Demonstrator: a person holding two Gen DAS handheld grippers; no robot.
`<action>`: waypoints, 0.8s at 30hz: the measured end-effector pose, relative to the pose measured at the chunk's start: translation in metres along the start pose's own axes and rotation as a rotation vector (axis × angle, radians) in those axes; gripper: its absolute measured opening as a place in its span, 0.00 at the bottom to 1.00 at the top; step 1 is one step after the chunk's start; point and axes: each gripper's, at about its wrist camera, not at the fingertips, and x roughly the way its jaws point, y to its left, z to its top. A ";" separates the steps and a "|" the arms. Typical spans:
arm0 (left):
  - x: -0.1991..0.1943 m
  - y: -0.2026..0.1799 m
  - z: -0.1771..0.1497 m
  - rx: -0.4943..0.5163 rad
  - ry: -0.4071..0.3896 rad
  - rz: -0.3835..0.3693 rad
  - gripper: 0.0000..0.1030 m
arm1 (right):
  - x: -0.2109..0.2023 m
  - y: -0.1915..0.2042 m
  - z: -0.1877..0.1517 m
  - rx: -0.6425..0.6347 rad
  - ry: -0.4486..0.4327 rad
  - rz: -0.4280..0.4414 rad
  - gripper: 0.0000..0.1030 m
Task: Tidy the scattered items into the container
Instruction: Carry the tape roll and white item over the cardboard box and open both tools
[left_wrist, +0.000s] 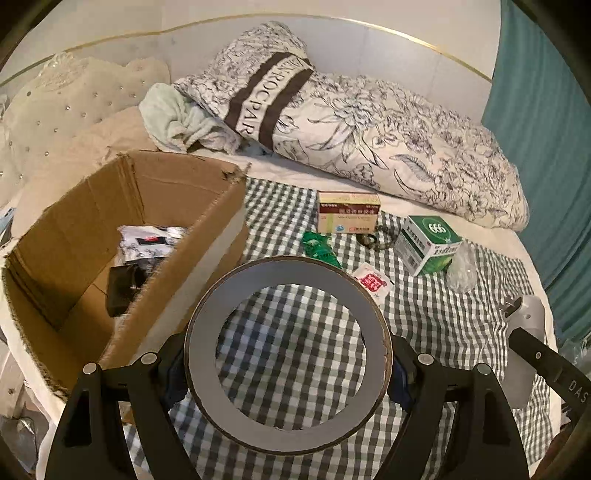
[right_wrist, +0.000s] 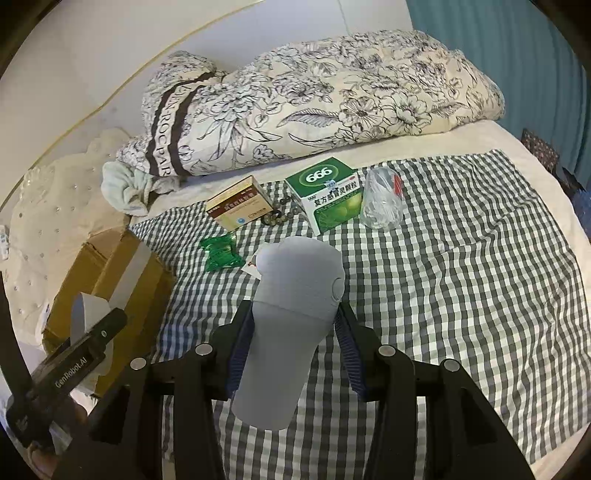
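My left gripper (left_wrist: 288, 354) is shut on a wide roll of tape (left_wrist: 288, 273), held upright above the checked cloth beside the open cardboard box (left_wrist: 207, 236). The box holds a printed packet and a dark item. My right gripper (right_wrist: 293, 314) is shut on a grey plastic device (right_wrist: 295, 273) lifted over the cloth. On the cloth lie a red-and-yellow medicine box (right_wrist: 240, 206), a green 666 box (right_wrist: 325, 192), a green packet (right_wrist: 221, 253), a bead bracelet (right_wrist: 280, 214), a clear plastic bag (right_wrist: 380, 199) and a red-and-white sachet (left_wrist: 371, 282).
A rolled floral quilt (left_wrist: 369, 129) and a mint towel (left_wrist: 177, 118) lie behind the items. A tufted headboard (left_wrist: 55, 107) stands at the left, a teal curtain (left_wrist: 535, 129) at the right. The checked cloth (right_wrist: 461, 277) covers the bed.
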 end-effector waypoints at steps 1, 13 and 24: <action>-0.003 0.003 0.001 -0.004 -0.006 0.003 0.81 | -0.002 0.001 -0.001 -0.002 -0.006 0.003 0.43; -0.039 0.067 0.022 -0.086 -0.066 0.066 0.81 | -0.016 0.053 -0.002 -0.084 -0.016 0.059 0.43; -0.045 0.139 0.034 -0.137 -0.052 0.133 0.81 | -0.011 0.145 -0.002 -0.185 -0.013 0.163 0.43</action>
